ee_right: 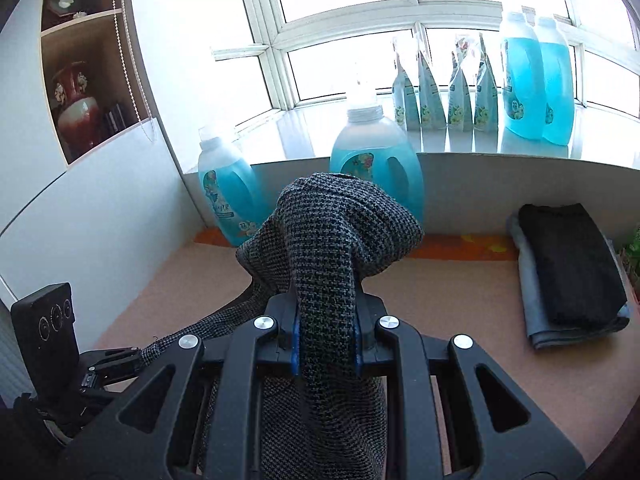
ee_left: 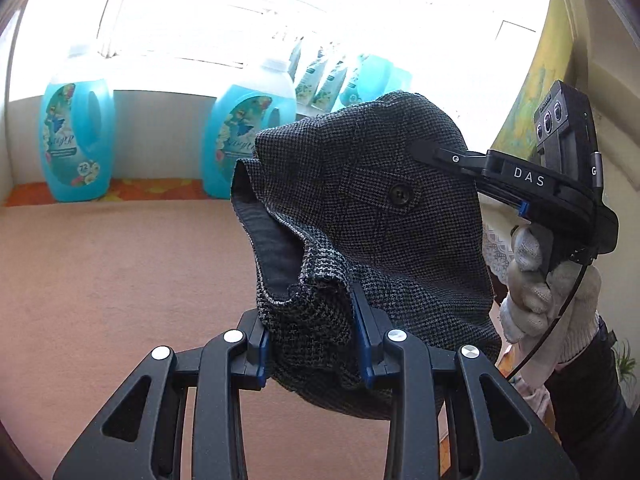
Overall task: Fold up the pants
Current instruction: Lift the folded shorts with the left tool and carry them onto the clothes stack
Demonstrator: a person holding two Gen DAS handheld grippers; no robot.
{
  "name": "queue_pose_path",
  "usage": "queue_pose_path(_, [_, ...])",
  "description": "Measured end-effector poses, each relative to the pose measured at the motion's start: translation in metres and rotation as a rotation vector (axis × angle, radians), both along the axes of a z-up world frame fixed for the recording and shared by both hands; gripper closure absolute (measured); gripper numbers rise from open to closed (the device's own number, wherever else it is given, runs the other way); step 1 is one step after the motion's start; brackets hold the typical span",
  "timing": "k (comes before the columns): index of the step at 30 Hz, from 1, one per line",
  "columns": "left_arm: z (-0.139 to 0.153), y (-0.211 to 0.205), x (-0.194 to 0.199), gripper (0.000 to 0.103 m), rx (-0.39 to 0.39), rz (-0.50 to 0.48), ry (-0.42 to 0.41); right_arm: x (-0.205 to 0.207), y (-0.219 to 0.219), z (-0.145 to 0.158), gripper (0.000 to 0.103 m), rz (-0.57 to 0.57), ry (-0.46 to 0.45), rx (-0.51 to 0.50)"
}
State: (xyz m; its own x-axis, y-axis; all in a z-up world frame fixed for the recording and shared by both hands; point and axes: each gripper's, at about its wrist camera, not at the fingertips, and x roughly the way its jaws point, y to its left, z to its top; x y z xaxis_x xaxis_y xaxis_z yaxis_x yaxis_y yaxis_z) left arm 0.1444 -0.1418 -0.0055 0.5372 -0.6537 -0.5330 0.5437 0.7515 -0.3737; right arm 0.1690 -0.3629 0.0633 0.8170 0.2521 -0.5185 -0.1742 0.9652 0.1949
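Note:
Dark grey checked pants (ee_left: 372, 216) hang in the air above the salmon table (ee_left: 120, 280), stretched between both grippers. My left gripper (ee_left: 316, 344) is shut on a bunched edge at the waistband, whose dark lining and a button show. In the left wrist view the right gripper (ee_left: 424, 152) grips the pants' far side, held by a gloved hand (ee_left: 536, 280). In the right wrist view my right gripper (ee_right: 325, 344) is shut on a thick fold of the pants (ee_right: 332, 240), which arch up over its jaws. The left gripper's body (ee_right: 44, 324) sits at the lower left there.
Blue detergent bottles (ee_left: 76, 136) (ee_right: 376, 160) stand at the table's back edge, with more bottles and pouches (ee_right: 440, 96) on the windowsill. A folded stack of dark and blue-grey clothes (ee_right: 572, 272) lies at the table's right. A shelf with a vase (ee_right: 76, 108) is on the left wall.

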Motion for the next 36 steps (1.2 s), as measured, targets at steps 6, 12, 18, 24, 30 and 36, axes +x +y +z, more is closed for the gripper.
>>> queue_pose_path(6, [0.015, -0.043, -0.023, 0.072, -0.021, -0.086, -0.028, -0.05, -0.041, 0.021, 0.084, -0.096, -0.033, -0.037])
queue_pose_path(12, [0.027, -0.111, -0.031, 0.072, -0.025, -0.181, -0.07, -0.068, -0.101, 0.04, 0.084, -0.178, -0.059, -0.073])
queue_pose_path(18, [0.034, -0.179, -0.003, 0.072, -0.045, -0.248, -0.073, -0.037, -0.164, 0.052, 0.084, -0.253, -0.047, -0.128])
queue_pose_path(24, [0.029, -0.238, 0.058, 0.072, -0.059, -0.262, -0.085, 0.039, -0.214, 0.057, 0.084, -0.299, -0.018, -0.201])
queue_pose_path(30, [0.012, -0.285, 0.115, 0.072, -0.034, -0.25, -0.1, 0.118, -0.241, 0.043, 0.084, -0.305, 0.006, -0.315])
queue_pose_path(36, [-0.01, -0.321, 0.157, 0.072, -0.036, -0.24, -0.088, 0.172, -0.281, 0.021, 0.084, -0.294, 0.01, -0.308])
